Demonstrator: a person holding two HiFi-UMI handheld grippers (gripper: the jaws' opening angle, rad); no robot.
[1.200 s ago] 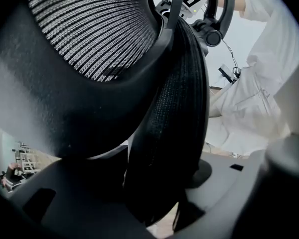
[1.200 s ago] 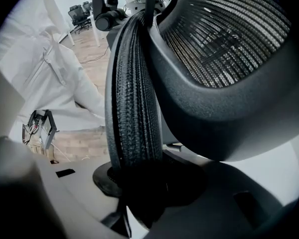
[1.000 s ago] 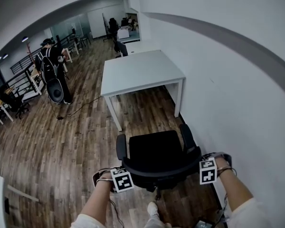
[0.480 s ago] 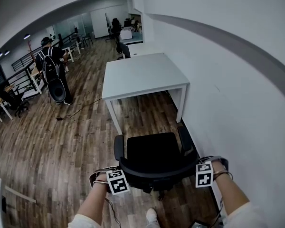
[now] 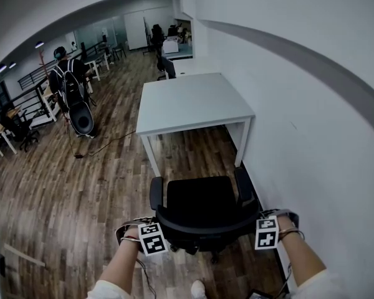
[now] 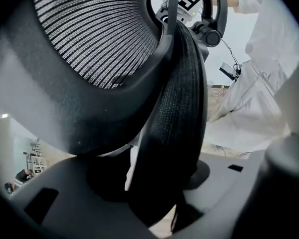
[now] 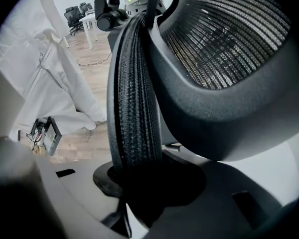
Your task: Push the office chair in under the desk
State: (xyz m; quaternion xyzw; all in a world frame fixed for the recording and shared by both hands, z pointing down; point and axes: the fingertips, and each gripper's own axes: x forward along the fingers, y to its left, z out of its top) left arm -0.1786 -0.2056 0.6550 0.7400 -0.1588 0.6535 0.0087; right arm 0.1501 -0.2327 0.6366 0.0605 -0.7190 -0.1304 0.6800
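Nearest: the left gripper (image 5: 151, 238) and right gripper (image 5: 267, 233) sit at opposite ends of the backrest (image 5: 202, 228) top rim, both pointing steeply down.
- Left gripper view: the padded mesh rim runs down between the jaws and fills the gap. The jaws have just been closing and now stand at a middling width, pressed on the rim.
- Right gripper view: the mirror picture, with jaws at a similar width clamped on the rim.

Next out: the office chair (image 5: 202, 199) stands on the wood floor (image 5: 68, 185) with its seat facing the desk (image 5: 193, 101). The seat front is just short of the desk's near edge, with a strip of floor between, so it is not under yet. The wall (image 5: 311, 129) runs close along the right.

Step in hand, as I judge it: rolling the chair forward, the last stretch to go.

Notes for doing it well:
- Push level and evenly with both hands; a lopsided push would probably swivel the seat.
- The right armrest (image 5: 244, 184) lines up close to the near right desk leg (image 5: 244, 143). A small shift toward the left leg (image 5: 153, 157) looks wise before entry.
- I cannot tell whether the armrests clear the desktop's underside, so slow down at the edge.
- The mesh rim looks soft, so a firm hold is needed.

Far: a person with a backpack (image 5: 70, 89) stands well apart at left, with more desks beyond.
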